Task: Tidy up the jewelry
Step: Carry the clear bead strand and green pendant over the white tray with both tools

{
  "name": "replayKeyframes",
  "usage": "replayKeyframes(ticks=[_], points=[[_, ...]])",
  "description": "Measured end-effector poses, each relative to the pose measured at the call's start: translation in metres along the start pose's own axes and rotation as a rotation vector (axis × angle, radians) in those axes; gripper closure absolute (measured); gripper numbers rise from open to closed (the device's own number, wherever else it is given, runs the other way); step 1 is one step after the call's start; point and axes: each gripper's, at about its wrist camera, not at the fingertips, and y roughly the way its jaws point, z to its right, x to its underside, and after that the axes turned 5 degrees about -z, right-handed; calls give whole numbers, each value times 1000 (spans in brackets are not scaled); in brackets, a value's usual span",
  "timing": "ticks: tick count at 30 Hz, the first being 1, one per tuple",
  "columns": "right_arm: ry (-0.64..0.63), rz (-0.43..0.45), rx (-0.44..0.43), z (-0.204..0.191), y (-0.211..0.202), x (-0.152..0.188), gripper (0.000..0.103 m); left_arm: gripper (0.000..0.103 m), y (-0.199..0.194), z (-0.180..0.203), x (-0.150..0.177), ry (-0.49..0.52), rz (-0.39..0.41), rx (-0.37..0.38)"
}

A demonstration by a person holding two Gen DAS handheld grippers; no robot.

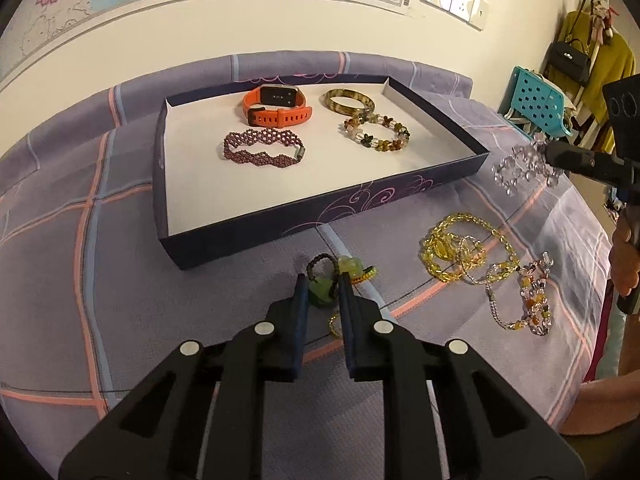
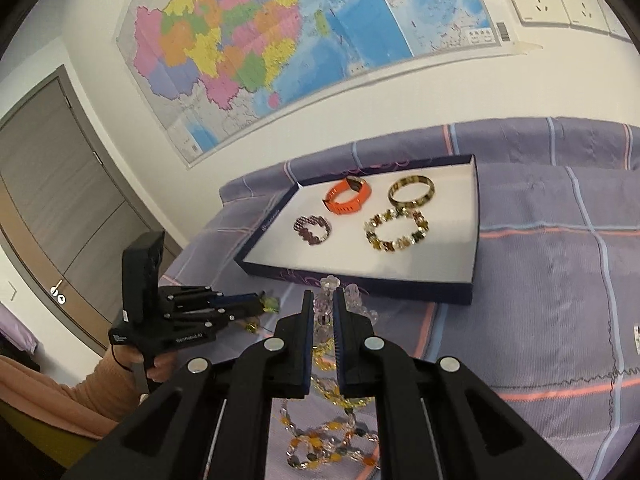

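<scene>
A dark blue tray (image 1: 280, 220) with a white floor holds an orange watch (image 1: 276, 108), an amber bangle (image 1: 348, 100), a purple woven bracelet (image 1: 260, 150) and a mixed-stone bracelet (image 1: 378, 132). My left gripper (image 1: 324, 284) is shut on a green-stone bracelet (image 1: 322, 294) on the bed in front of the tray. My right gripper (image 2: 322, 300) is shut on a clear crystal bracelet (image 2: 328, 296), held in the air off the tray's near right corner; it also shows in the left wrist view (image 1: 524, 168). The tray shows in the right wrist view (image 2: 472, 280).
A yellow bead necklace (image 1: 464, 252) and a mixed bead bracelet (image 1: 528, 300) lie on the purple checked bedspread (image 1: 140, 320) to the right of my left gripper. A wall with a map (image 2: 280, 40) is behind the bed. A teal chair (image 1: 532, 100) stands at far right.
</scene>
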Motion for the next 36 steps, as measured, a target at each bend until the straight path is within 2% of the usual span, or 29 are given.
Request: replayKeyframes(ticks=[8, 15, 27, 36], points=[[-27, 24, -11, -5, -1, -18, 95, 87, -28, -4, -11, -20, 78, 15], [-25, 25, -9, -1, 7, -29, 95, 87, -41, -6, -27, -28, 110, 1], [-7, 30, 24, 19, 24, -54, 95, 87, -29, -14, -55, -42, 107, 1], [25, 8, 43, 35, 49, -67, 95, 87, -5, -22, -71, -68, 73, -25]])
